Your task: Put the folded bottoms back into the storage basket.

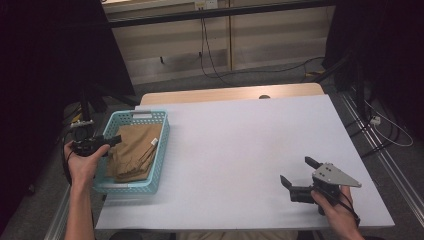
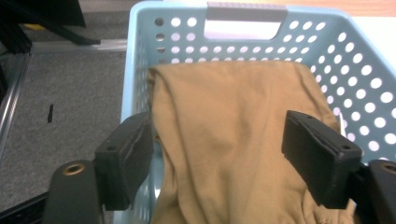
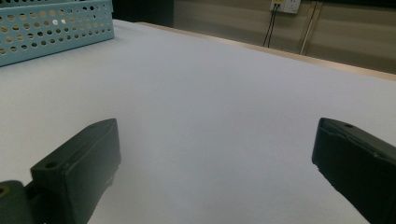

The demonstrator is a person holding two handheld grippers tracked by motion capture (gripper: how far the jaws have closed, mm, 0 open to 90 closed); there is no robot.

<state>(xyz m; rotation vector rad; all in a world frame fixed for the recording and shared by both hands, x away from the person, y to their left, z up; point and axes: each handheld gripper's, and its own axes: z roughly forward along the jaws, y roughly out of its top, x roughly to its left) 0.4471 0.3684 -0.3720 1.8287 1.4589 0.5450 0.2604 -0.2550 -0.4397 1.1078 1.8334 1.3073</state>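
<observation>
From the high view, I hold my left gripper (image 1: 112, 140) over the left rim of the light blue perforated plastic basket (image 1: 161, 150), which sits at the left edge of the pale grey worktop (image 1: 240, 150). A folded tan cloth garment (image 1: 134, 152) lies inside the basket and covers most of its floor. My right gripper (image 1: 299, 172) rests low over the near right part of the worktop, well apart from the basket, with its jaws spread and nothing between them. My left hand (image 1: 85, 162) and right hand (image 1: 337, 207) come in from the bottom edge.

In the left gripper view, my left gripper (image 2: 219, 154) looks down into the basket (image 2: 369, 84). Its jaws stand wide apart, and the tan garment (image 2: 224, 140) lies below and between them. The pads do not press on the cloth; the left jaw hangs over the basket's side wall and the right jaw over the garment's edge. I grip nothing here.

In the right gripper view, my right gripper (image 3: 217, 163) has its jaws wide open over bare worktop (image 3: 210, 93), holding nothing. A corner of the blue basket (image 3: 56, 28) shows at the far upper left.
</observation>
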